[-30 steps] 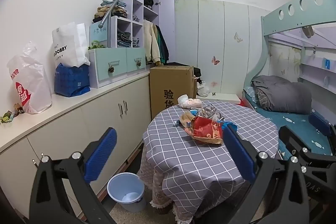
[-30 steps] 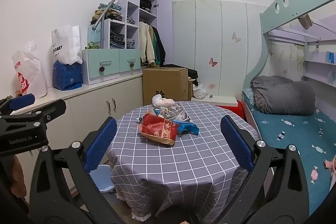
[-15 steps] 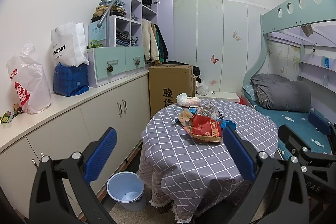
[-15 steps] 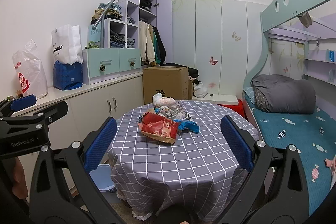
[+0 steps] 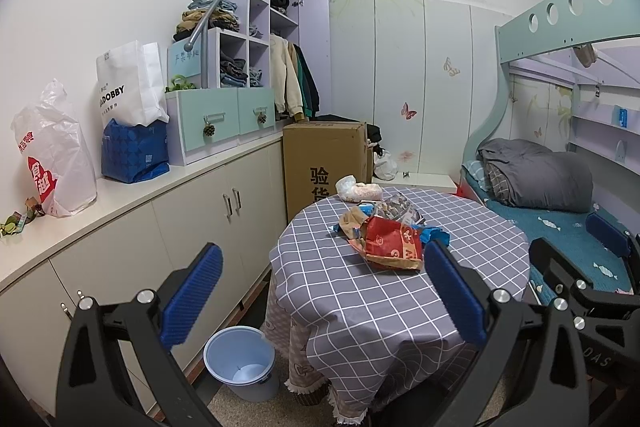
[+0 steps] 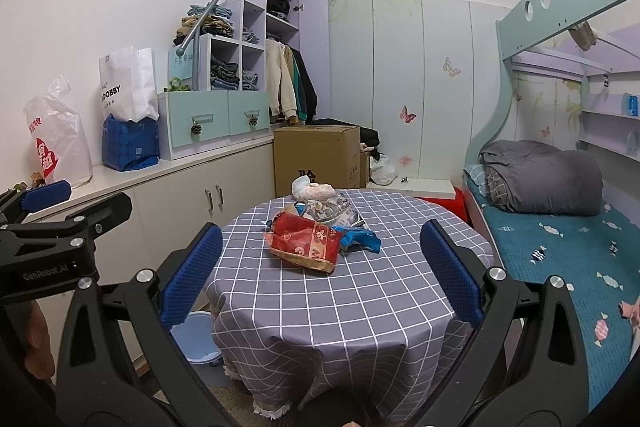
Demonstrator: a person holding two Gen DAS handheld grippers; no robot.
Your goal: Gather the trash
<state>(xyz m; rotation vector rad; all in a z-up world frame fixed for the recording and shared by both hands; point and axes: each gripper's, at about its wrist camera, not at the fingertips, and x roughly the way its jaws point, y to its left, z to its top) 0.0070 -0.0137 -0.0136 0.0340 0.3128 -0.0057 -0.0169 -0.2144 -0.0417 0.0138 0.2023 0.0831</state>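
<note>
On the floor at left we see the blue bin (image 5: 240,361) beside the round table (image 5: 360,291). Both our grippers, left (image 5: 320,301) and right (image 6: 318,269), hang spread wide and empty. The red snack bag (image 6: 306,241) mid-table looks light and crinkly; we'd pinch its crumpled edge.

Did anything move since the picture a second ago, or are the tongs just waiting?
Almost nothing changed. Both views shifted only a little, so the left tongs and right tongs barely drifted. Both stay wide open and hold nothing. The red wrapper and the rest of the trash pile lie on the checked tablecloth as before, and the blue bin stands on the floor in the same spot.
</note>
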